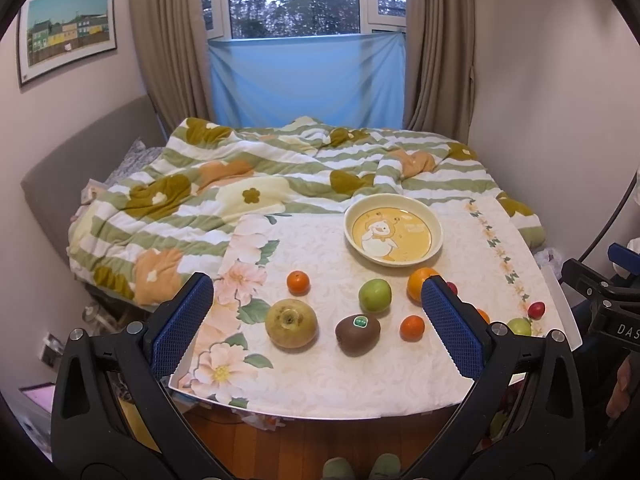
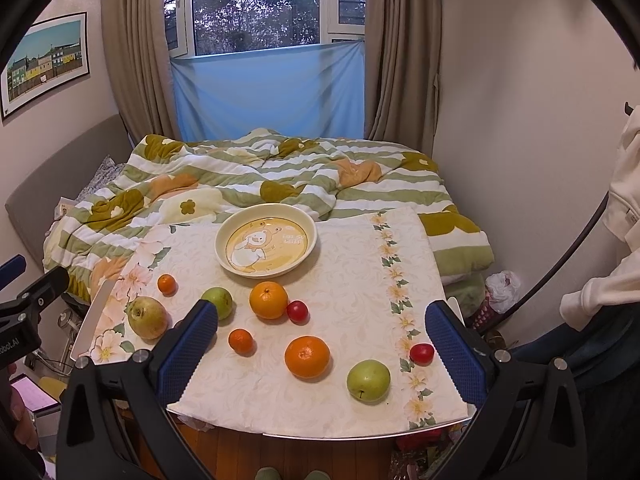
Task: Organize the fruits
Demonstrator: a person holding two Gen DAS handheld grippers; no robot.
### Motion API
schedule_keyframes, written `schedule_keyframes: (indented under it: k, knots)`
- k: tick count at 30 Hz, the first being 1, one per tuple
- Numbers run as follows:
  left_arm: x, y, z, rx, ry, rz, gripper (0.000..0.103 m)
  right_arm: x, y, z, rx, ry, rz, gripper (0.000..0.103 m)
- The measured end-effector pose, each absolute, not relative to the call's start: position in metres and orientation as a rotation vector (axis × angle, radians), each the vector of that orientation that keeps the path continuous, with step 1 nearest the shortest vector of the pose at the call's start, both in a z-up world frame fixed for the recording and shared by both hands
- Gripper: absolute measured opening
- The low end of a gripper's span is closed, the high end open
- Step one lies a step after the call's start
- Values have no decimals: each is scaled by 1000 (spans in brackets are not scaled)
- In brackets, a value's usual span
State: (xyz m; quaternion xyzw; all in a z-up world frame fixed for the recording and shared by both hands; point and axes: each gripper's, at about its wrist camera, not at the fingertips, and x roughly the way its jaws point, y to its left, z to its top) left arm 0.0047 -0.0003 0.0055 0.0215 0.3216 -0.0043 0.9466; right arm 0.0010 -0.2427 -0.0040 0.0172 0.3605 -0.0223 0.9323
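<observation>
Two grippers are held above the near edge of the table (image 2: 352, 280), each with its jaws spread wide and nothing between them: the left gripper (image 1: 316, 320) and the right gripper (image 2: 322, 344). Beyond the table a bed with a striped quilt (image 2: 248, 184) is seen. The plate (image 2: 266, 246), empty, sits at the table's far side and serves as landmark. Nearer than the plate and far to its left lies the pear (image 2: 147, 317). Just in front of the plate rests the large orange (image 2: 268, 300), with a green apple (image 2: 218, 302) to its left and a red fruit (image 2: 297, 311) touching or nearly touching its right. The kiwi (image 1: 357, 334), shown in the left view, lies well nearer than the plate, right of the pear. Another orange (image 2: 307, 357) and a second apple (image 2: 368, 380) lie well in front of the plate, toward the near edge. A small tangerine (image 2: 167, 284) sits left of the plate, another (image 2: 241, 341) nearer. A second red fruit (image 2: 421, 353) lies by the flowered border, to the plate's right.
</observation>
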Motion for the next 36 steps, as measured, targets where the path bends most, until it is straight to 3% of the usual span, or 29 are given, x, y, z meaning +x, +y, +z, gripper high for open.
schedule_keyframes:
  k: [36]
  knots:
    - [3,-3,6,46,649,-24,103,6,-247,1,48,737,-44,103]
